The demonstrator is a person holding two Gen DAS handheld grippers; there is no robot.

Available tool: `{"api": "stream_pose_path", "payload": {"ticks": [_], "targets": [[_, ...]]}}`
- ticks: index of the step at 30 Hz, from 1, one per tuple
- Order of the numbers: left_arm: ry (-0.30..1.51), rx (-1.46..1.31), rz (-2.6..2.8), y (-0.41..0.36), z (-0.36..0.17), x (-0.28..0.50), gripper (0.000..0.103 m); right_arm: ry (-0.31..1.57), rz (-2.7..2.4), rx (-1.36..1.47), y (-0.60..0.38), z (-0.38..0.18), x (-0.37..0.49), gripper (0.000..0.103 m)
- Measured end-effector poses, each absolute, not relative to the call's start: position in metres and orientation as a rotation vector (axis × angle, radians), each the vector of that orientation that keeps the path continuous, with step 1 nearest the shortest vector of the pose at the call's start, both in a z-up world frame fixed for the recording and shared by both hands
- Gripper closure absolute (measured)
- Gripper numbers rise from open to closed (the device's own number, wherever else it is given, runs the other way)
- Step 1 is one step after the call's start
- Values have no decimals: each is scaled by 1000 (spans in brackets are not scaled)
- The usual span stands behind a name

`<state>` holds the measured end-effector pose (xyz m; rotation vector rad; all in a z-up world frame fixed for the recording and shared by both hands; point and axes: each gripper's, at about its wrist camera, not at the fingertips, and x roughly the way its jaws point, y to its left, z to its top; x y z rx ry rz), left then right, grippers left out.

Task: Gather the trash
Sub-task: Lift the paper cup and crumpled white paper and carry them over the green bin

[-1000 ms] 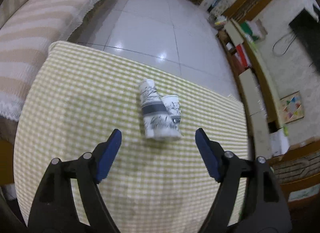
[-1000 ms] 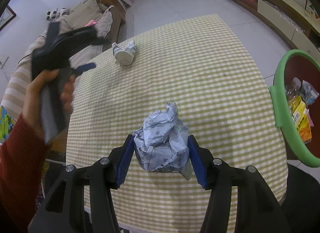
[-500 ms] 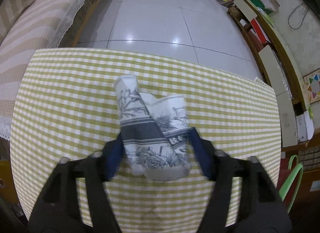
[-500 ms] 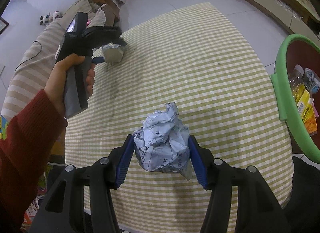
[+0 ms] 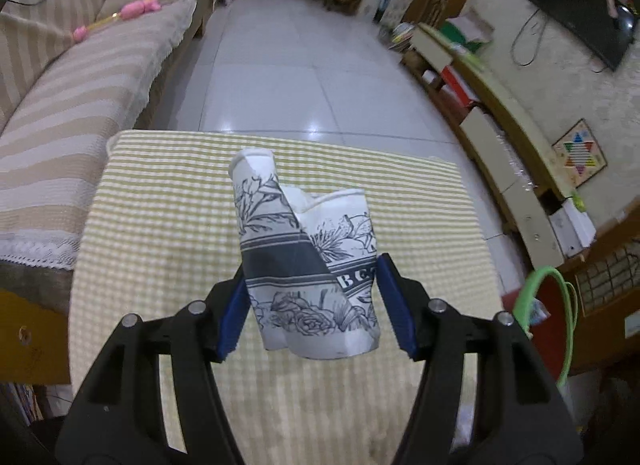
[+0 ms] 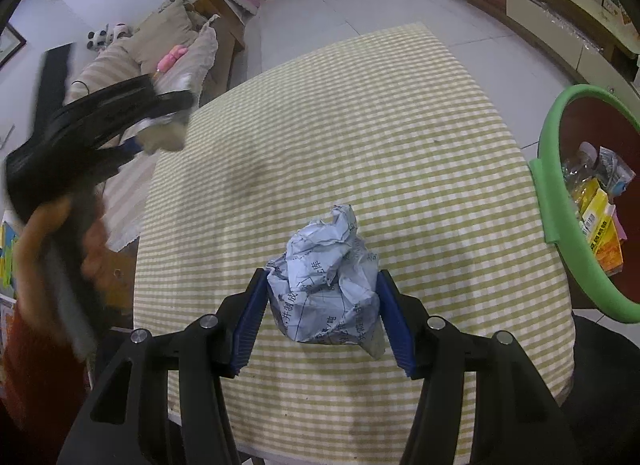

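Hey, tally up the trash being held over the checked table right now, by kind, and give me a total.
Crushed floral-print paper cups, in the left tongs: 2
Crumpled ball of printed blue-white paper, in the right tongs: 1
Total: 3

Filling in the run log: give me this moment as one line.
left tool: shut on crushed paper cups | right tool: shut on crumpled paper | green-rimmed bin: beside table

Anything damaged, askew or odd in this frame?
Only the trash itself: the crushed paper cups, creased and splayed apart, are clamped in the left hand-held gripper, and the crumpled paper ball sits in the right hand-held gripper. Nothing is spilled.
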<state>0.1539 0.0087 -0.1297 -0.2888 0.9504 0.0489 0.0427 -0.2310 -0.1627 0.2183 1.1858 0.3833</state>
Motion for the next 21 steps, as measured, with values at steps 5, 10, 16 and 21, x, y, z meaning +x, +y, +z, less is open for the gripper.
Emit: {"api": "stream_pose_path", "payload": {"ticks": [5, 10, 16, 21], "targets": [[921, -270, 22, -5, -108, 112, 45, 1173, 386, 229, -231, -154, 30, 49], [904, -251, 15, -17, -95, 94, 45, 1153, 384, 237, -235, -148, 22, 49], [892, -237, 14, -31, -84, 78, 45, 1121, 376, 255, -244, -139, 15, 49], [883, -217, -2, -42, -79, 72, 45, 1094, 378, 262, -248, -130, 12, 49]]}}
